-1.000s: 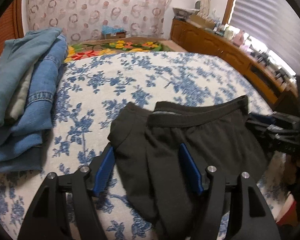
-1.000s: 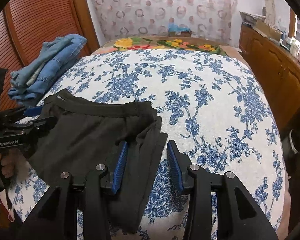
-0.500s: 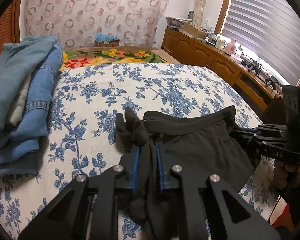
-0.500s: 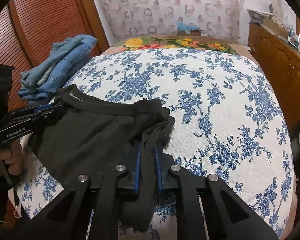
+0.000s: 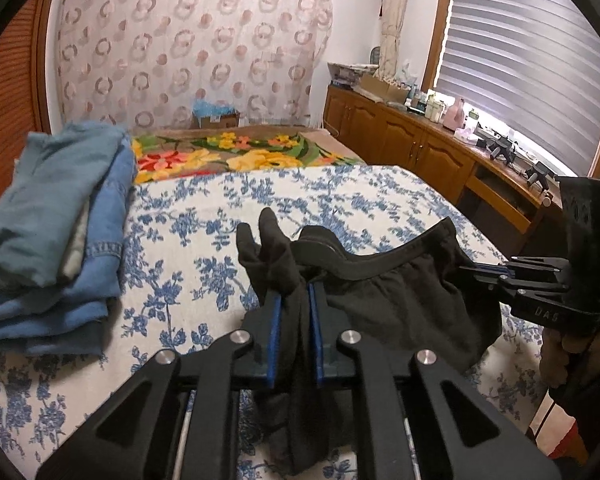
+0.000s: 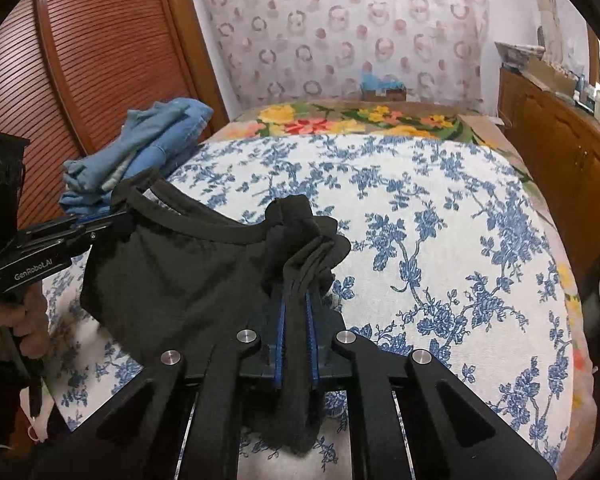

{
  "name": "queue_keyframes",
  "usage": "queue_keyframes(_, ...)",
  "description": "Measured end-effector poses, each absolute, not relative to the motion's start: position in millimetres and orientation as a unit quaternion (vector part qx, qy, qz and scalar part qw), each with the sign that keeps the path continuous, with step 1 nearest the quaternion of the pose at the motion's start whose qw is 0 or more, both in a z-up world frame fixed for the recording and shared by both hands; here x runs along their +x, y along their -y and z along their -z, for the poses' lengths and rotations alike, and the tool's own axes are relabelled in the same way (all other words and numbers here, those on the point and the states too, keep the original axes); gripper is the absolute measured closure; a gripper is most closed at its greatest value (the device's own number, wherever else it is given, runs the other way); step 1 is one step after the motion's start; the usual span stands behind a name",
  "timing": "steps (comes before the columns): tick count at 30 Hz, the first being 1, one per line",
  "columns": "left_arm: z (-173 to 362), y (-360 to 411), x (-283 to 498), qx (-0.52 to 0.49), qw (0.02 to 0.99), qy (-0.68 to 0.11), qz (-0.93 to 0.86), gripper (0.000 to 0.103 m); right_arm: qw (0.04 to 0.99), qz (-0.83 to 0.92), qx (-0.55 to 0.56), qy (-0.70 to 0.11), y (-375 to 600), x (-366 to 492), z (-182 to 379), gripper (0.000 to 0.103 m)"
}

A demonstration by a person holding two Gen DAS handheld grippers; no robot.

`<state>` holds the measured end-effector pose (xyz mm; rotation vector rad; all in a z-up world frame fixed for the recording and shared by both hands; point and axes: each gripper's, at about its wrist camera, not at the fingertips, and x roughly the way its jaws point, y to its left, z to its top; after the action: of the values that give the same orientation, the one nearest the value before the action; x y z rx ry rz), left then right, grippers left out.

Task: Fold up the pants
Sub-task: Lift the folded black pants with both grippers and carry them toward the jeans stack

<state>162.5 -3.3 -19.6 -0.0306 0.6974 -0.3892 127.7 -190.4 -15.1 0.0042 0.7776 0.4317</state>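
Observation:
Black pants (image 5: 400,300) hang between my two grippers above the bed, waistband sagging in a curve. My left gripper (image 5: 294,292) is shut on one bunched end of the pants at the waistband. My right gripper (image 6: 296,300) is shut on the other bunched end of the pants (image 6: 188,276). Each gripper shows in the other's view: the right one at the right edge of the left wrist view (image 5: 496,270), the left one at the left edge of the right wrist view (image 6: 100,222). The pant legs hang below the jaws.
The bed has a blue floral cover (image 5: 204,240) (image 6: 440,220). A stack of folded jeans (image 5: 48,216) (image 6: 140,152) lies at its left side. A flowered blanket (image 5: 236,152) lies at the far end. Wooden cabinets (image 5: 420,152) run along the right.
Both grippers closed on the ends of the pants and lifted them off the bed. The waistband now hangs in the air between them.

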Motion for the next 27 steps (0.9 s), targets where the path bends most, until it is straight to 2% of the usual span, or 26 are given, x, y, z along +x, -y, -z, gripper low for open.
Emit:
queue_keyframes(17, -48, -1, 112, -0.006, 0.946, -0.268, 0.183, 0.094, 0.925, -0.218, -0.029, -0.311, 180, 90, -49, 0.097)
queue_keyframes(27, -85, -21, 105, -0.001, 0.96, -0.231, 0.16, 0.094, 0.931, -0.241, -0.055, -0.269, 156, 95, -94, 0.097)
